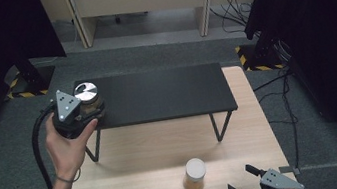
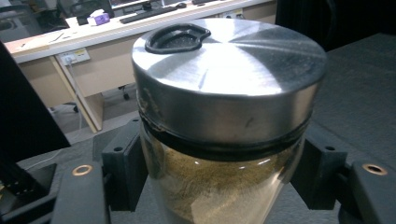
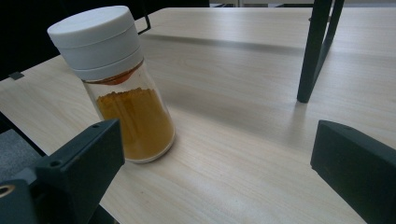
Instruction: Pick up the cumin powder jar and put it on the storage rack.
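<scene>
A glass spice jar [image 1: 88, 97] with a brushed steel lid [image 2: 224, 70] and greenish-brown powder stands on the left end of a black shelf [image 1: 166, 95]. My left gripper [image 1: 83, 113] is shut on the jar's glass body [image 2: 215, 186], a black pad pressed against each side. A second jar [image 1: 195, 174] with a white lid and orange powder [image 3: 133, 119] stands upright on the wooden table near its front edge. My right gripper [image 1: 242, 179] is open just right of that jar and apart from it; in the right gripper view the jar sits by the left jaw of that gripper [image 3: 219, 186].
The black shelf stands on thin metal legs [image 1: 217, 127] over the light wooden table [image 1: 140, 154]; one leg [image 3: 313, 51] rises beyond the right gripper. Grey carpet, desks and cables lie behind the table. Dark curtains hang at both sides.
</scene>
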`<state>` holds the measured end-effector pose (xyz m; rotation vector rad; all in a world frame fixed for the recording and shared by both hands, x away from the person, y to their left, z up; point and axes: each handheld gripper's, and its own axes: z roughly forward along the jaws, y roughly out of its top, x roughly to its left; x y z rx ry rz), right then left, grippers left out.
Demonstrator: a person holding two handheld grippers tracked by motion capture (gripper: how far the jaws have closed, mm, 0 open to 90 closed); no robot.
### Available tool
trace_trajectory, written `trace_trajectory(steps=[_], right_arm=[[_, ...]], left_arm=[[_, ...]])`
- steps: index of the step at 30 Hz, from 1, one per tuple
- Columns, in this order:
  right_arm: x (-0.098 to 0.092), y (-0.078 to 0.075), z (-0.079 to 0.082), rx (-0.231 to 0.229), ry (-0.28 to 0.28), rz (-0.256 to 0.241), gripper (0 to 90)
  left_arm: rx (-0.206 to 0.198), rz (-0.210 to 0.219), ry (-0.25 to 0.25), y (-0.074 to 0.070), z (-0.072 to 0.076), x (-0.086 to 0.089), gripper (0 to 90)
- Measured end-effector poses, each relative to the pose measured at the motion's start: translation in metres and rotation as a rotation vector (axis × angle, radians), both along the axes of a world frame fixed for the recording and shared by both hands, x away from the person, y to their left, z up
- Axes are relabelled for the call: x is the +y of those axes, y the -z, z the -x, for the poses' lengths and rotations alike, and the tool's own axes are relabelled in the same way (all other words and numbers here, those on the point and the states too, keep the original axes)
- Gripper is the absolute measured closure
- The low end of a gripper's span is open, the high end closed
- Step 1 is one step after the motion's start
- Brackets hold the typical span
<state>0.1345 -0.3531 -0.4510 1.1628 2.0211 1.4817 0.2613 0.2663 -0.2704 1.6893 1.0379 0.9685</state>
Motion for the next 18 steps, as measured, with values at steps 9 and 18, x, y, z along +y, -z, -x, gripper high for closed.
trace_trajectory(steps=[9, 18], right_arm=[[0.000, 0.002, -0.001, 0.006, -0.001, -0.001, 3.0], [0.000, 0.002, -0.002, 0.013, 0.000, -0.002, 3.0]], left_arm=[[0.026, 0.006, -0.011, 0.002, -0.012, 0.000, 30.6], [0.042, 0.040, -0.016, 0.007, -0.022, 0.001, 30.6]])
